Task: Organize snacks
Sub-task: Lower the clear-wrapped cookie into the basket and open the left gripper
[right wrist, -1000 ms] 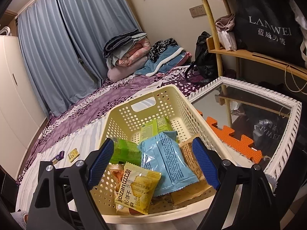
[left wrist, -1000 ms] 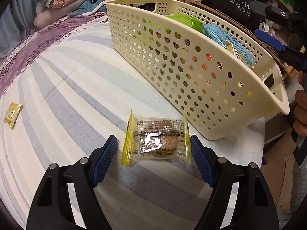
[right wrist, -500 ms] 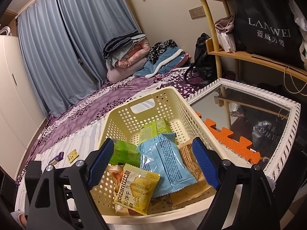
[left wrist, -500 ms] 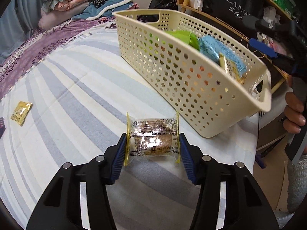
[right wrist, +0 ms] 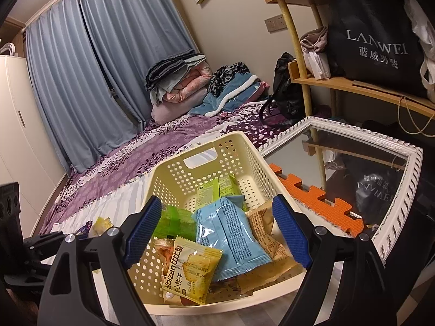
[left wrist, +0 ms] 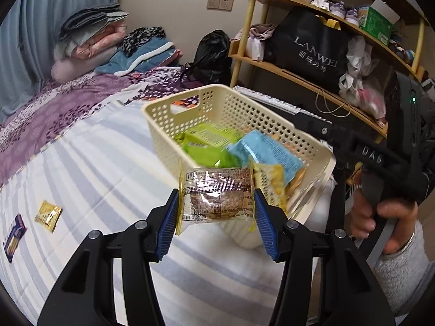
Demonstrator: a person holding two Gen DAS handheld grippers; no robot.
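Lifted off the striped bed [left wrist: 89,168] since a second ago, my left tool [left wrist: 216,212] clamps the clear cake packet [left wrist: 216,194] by its crimped ends, just short of the basket's [left wrist: 233,106] near rim. My right tool [right wrist: 217,233] hangs open above that basket's near end, gripping nothing.

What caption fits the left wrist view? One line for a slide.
Left gripper holds a clear snack pack in front of the cream basket.
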